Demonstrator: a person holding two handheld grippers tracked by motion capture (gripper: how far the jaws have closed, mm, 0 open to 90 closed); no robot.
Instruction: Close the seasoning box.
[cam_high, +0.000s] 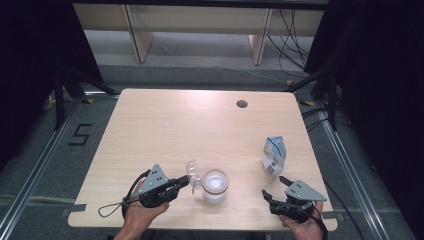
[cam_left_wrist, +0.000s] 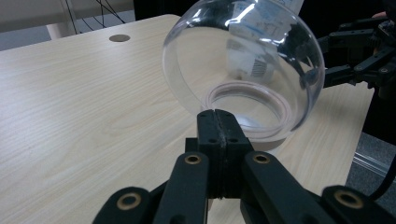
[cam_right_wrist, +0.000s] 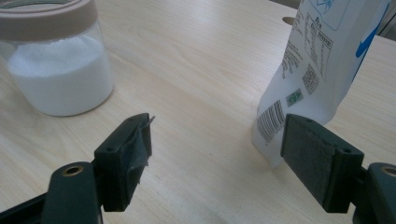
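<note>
We see the left gripper clenched on the edge of a clear domed lid, held tilted just left of the jar, its hollow facing the jar. The jar of white powder stands upright, mouth up. Right of the jar, the right gripper gapes, grasping nothing, near the standing pouch.

The jar has a pinkish-beige rim and white powder; the bag is white with blue print; the table is pale wood-grain.
</note>
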